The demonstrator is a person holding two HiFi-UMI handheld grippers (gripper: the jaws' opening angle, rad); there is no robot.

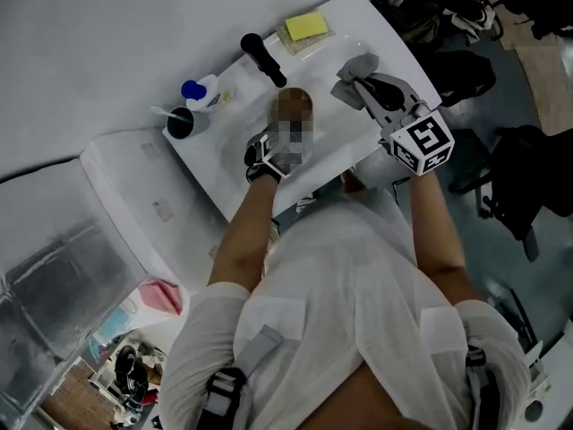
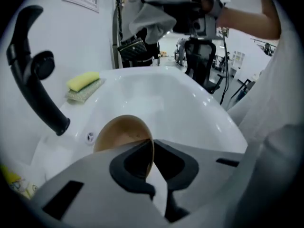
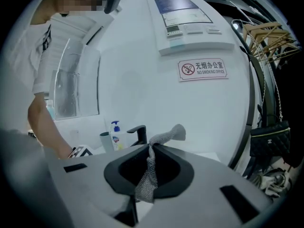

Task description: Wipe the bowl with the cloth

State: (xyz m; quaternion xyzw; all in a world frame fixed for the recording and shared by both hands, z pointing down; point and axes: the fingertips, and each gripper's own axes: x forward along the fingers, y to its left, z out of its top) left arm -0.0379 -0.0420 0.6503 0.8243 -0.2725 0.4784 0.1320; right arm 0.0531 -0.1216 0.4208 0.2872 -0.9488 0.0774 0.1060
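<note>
A tan bowl (image 2: 121, 133) hangs tilted over the white sink basin (image 2: 171, 103), and my left gripper (image 2: 152, 151) is shut on its rim. In the head view the bowl (image 1: 296, 98) shows just beyond a mosaic patch that covers that gripper's jaws. To the right, above the sink's right side, my right gripper (image 1: 361, 85) is shut on a grey cloth (image 1: 355, 67). In the right gripper view the cloth (image 3: 151, 167) hangs down between the jaws, one end sticking up past them. Cloth and bowl are apart.
A black faucet (image 1: 262, 58) stands at the sink's back rim, with a yellow sponge (image 1: 306, 26) to its right. A soap bottle (image 1: 202, 91) and a dark cup (image 1: 182, 124) sit at the left corner. A black office chair (image 2: 199, 61) stands beyond the sink.
</note>
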